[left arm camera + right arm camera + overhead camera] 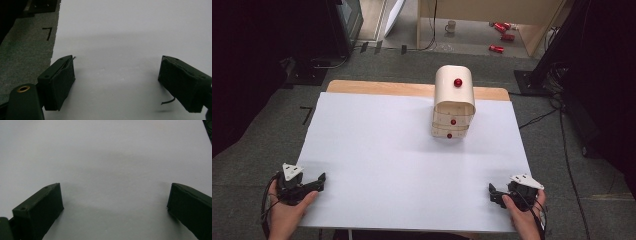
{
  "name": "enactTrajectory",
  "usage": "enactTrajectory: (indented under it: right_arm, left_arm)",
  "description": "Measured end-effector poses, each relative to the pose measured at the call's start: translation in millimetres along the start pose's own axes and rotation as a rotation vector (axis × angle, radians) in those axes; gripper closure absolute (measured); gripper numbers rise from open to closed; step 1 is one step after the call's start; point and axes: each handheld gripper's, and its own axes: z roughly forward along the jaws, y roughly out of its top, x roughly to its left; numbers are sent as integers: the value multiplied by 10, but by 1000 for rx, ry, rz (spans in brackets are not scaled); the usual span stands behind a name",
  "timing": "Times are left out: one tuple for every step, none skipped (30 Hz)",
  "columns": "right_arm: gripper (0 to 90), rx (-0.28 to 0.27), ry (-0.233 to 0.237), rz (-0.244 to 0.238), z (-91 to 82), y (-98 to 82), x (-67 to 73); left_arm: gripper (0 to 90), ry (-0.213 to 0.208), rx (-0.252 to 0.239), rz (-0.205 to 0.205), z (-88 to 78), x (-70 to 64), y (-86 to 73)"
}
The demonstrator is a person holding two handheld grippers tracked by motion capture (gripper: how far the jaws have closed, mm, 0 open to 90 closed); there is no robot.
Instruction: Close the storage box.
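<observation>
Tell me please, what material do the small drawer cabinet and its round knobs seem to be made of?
The drawer cabinet looks like pale, unpainted bent wood or plywood: matte, with a curved top and faint grain. The knobs look like glossy red plastic or painted wood; a small highlight shows, but the material stays uncertain.

This looks like a lab or test room set up for recording, not a home. The table (pixel 362 88) sits on grey carpet (pixel 272 125) and is covered with a plain white sheet (pixel 402 165), its wooden edge showing along the far side. Black tape marks (pixel 307 114) are stuck to the carpet at the left of the frame. Cables (pixel 568 150) trail across the floor at the right, past a black stand base (pixel 528 80). At the top of the frame stands a bare plywood structure (pixel 532 30) with red cans (pixel 502 35) and a white mug (pixel 451 26) lying on the floor inside it. Dark equipment (pixel 347 20) stands at the upper left.
</observation>
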Motion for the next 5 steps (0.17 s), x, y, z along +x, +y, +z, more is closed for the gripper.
enactTrajectory:
  right_arm:
    - [0,-1,-1,2,-1,-3,3]
    - [0,-3,-2,0,-1,-5,4]
    - [0,-4,-2,0,-2,-5,4]
    - [0,-4,-2,-1,-1,-6,4]
    - [0,-5,-2,0,-1,-6,4]
  left_arm:
    - [139,0,0,-1,0,0,0]
    - [138,0,0,0,1,0,1]
    - [139,0,0,1,1,0,1]
    - [139,0,0,1,0,0,1]
    - [139,0,0,2,0,0,1]
